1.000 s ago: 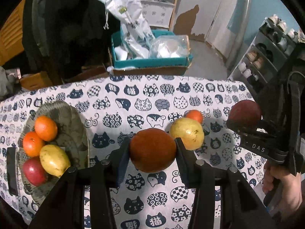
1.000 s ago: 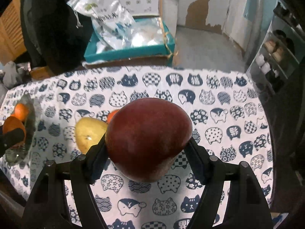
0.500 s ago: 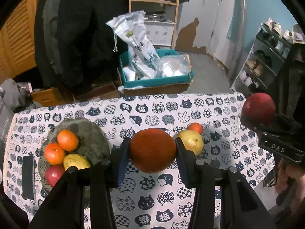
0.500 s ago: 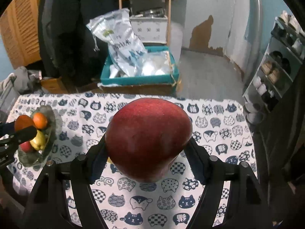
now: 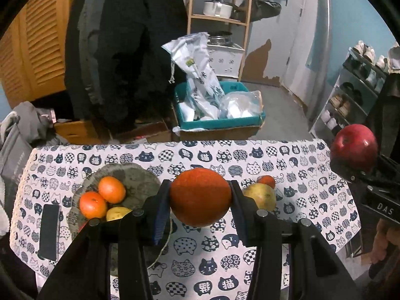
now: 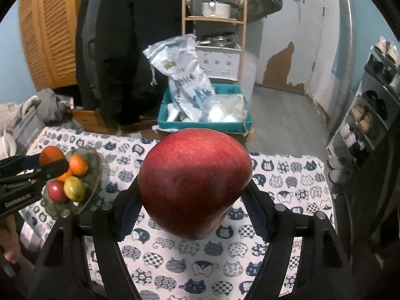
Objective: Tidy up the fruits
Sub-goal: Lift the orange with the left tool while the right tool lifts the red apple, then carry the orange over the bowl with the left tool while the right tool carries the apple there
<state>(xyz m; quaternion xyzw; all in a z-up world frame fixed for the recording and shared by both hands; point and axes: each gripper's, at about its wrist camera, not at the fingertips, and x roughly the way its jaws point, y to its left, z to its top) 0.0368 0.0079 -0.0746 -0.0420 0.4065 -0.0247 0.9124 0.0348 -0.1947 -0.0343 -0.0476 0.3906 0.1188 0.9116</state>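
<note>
Fruit is the business here, and both grippers are carrying some. The left gripper (image 5: 200,200) is clamped on an orange (image 5: 200,197), its pads pressed to either side; the right gripper (image 6: 195,195) is clamped just as firmly on a red apple (image 6: 195,182). Both pieces hang in the air, clear of the cat-print cloth (image 5: 200,250).

What has changed in the last second is height. Both grippers have risen well above the table, so that far more of the room behind it now shows, and the plate (image 5: 140,175) has slid in closer to the left gripper's view. A second ago the orange hung low over the cloth, near the pear; now it sits high, just right of the plate.

On the plate lie two oranges (image 5: 111,190), a yellow fruit (image 6: 73,188) and a small red one (image 6: 56,190). To the right of the plate, a pear (image 5: 262,195) and a small orange (image 5: 266,180) just behind it remain on the cloth. A dark phone (image 5: 50,230) lies left of the plate.

I'd judge the lift finished and the carry towards the plate under way, with the orange nearest and likely first down. The apple is well to the right of the plate and has further to go. The plate's near half is crowded, so the bare far side looks the safer landing, lest a round fruit roll off.
</note>
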